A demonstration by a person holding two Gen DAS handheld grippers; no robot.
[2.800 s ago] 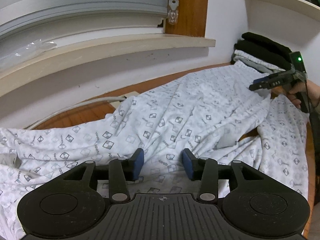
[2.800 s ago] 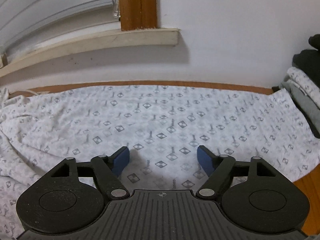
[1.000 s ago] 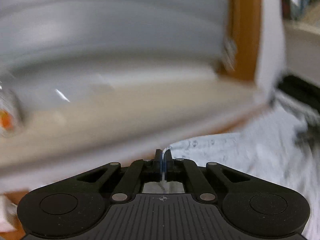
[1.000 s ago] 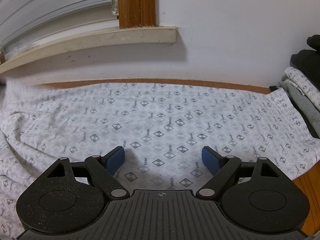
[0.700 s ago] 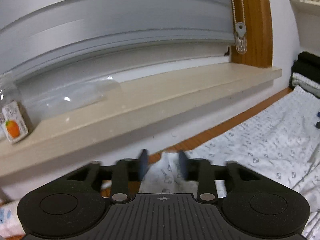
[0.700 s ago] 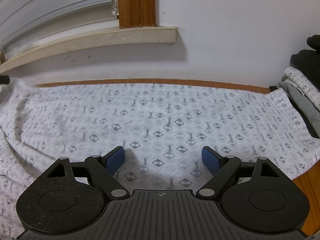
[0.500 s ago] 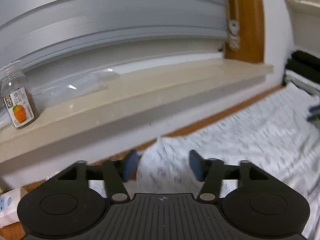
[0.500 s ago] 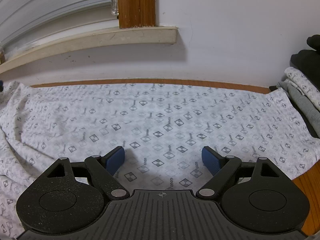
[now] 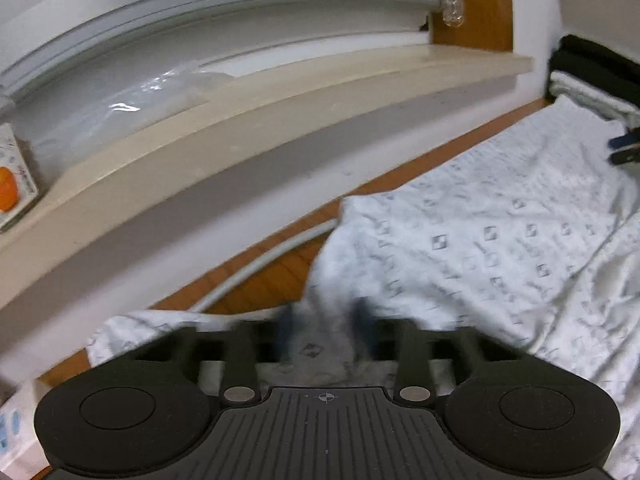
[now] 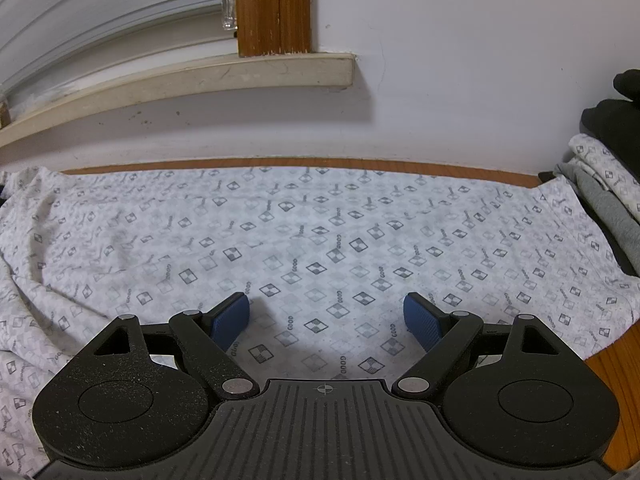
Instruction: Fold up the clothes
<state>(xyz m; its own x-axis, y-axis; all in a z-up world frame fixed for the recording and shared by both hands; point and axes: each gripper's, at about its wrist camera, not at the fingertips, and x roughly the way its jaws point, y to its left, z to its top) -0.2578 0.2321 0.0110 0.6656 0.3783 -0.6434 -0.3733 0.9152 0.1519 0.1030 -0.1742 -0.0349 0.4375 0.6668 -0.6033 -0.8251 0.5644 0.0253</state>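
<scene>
A white garment with a grey diamond print (image 10: 320, 240) lies spread over the wooden table, and it also shows in the left wrist view (image 9: 480, 248). My left gripper (image 9: 326, 330) is open, its blurred blue pads on either side of a raised fold of the garment near its left end. My right gripper (image 10: 326, 318) is open wide and empty, hovering just above the flat middle of the garment. The right gripper's tip (image 9: 624, 148) shows at the far right of the left wrist view.
A cream window sill (image 9: 280, 92) and white wall run along the back. A stack of folded clothes (image 10: 608, 184) sits at the right. A white cable (image 9: 256, 268) lies on the table (image 9: 272, 284). A small jar (image 9: 12, 184) stands on the sill, a box (image 9: 16, 432) at the bottom left.
My left gripper, shut on the garment's edge a second ago, opened and dropped lower toward the cloth; the fold now sits between its open pads. The right gripper stayed still and open.
</scene>
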